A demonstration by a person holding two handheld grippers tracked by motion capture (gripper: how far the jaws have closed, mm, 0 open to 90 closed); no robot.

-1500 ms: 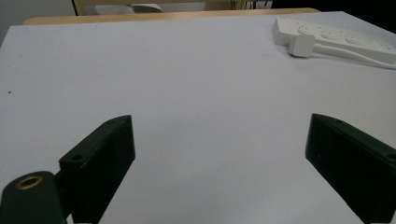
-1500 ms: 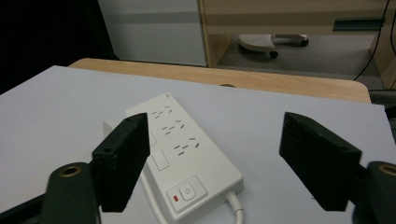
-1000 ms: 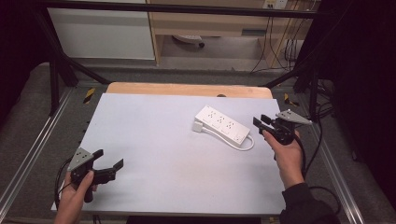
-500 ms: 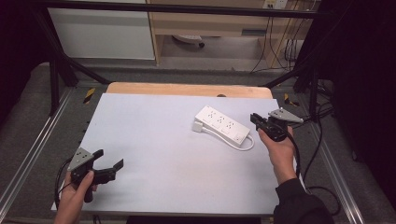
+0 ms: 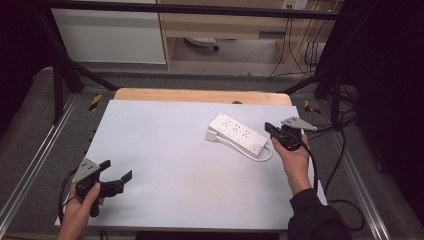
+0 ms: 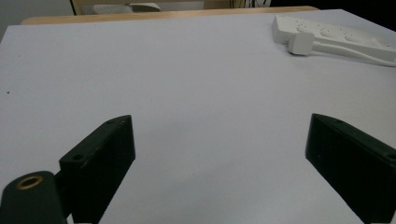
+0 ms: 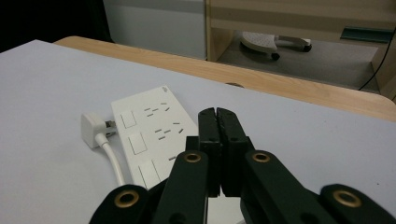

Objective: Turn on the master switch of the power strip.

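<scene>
item: white rectangular plastic power strip (image 5: pixel 238 134), laid flat on the pale grey table sheet (image 5: pixel 165 145), right of centre and set at a slant. its white cord (image 5: pixel 260 156) is looped round the near end of the strip, and the white square plug (image 5: pixel 212 136) lies on the sheet just beside the strip's far left end. in the right gripper view the strip (image 7: pixel 150 132) is seen with three switches along one side and rows of socket slots, the plug (image 7: pixel 93 130) to its left with its pins turned toward the strip.

item: right gripper (image 5: pixel 270 129), black, held in the person's right hand (image 5: pixel 294 159) near the right edge of the sheet, just beside the near end of the strip. its jaws have just been closing and are pressed flat together, with nothing between them; the tips (image 7: pixel 217 115) are seen above the strip's edge. whether the strip is touched cannot be told.

item: left gripper (image 5: pixel 116 171), black with a grey three-cornered plate, held in the left hand (image 5: pixel 80 210) at the near left corner of the sheet, well apart from the strip. its jaws are spread wide over bare sheet, nothing between them.

item: light wooden table edge (image 5: pixel 200 95), exposed beyond the sheet.
</scene>
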